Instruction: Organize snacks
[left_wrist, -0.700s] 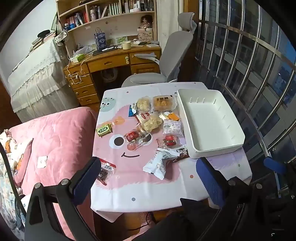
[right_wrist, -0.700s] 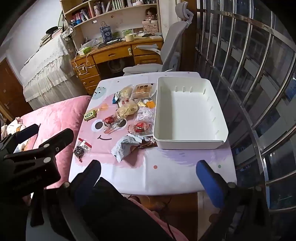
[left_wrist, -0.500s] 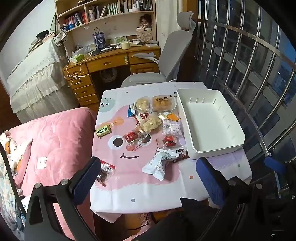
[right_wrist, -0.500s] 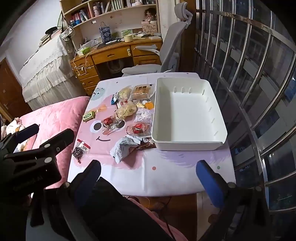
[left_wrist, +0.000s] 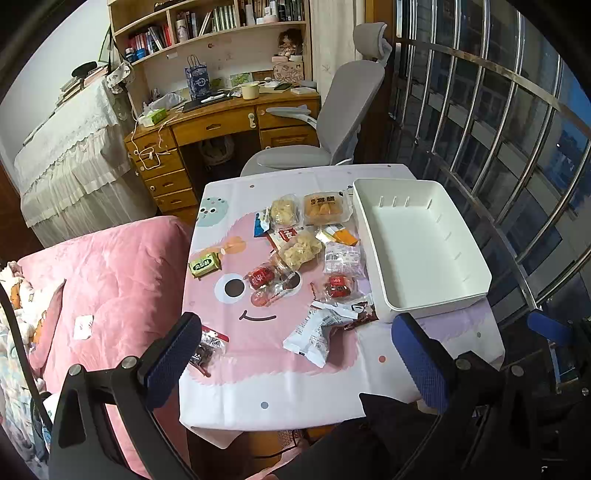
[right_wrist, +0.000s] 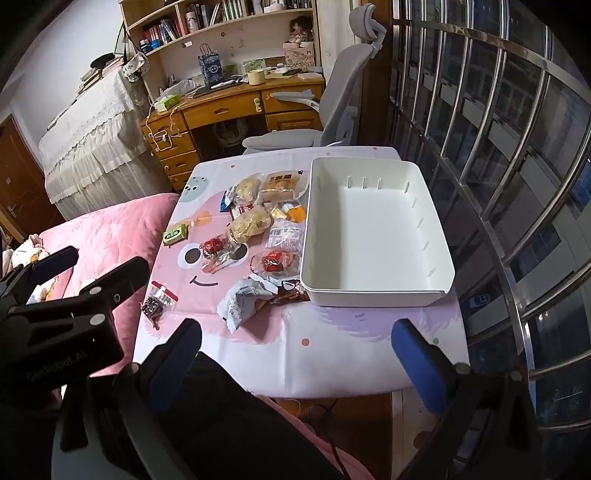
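Left gripper (left_wrist: 295, 363): jaws spread, empty, hovering short of the table's near edge. Right gripper (right_wrist: 295, 363): likewise spread and empty. Change over the last moment: slight drift only, nothing lifted. White bin (left_wrist: 476, 258): empty. Snacks (left_wrist: 301, 251): all loose just left of the bin; nearest, white packet (left_wrist: 312, 334). Sorting judged not yet begun

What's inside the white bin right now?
Nothing: the white bin shows only its bare floor and slotted walls. The strip of floor behind its near wall is hidden in both views.
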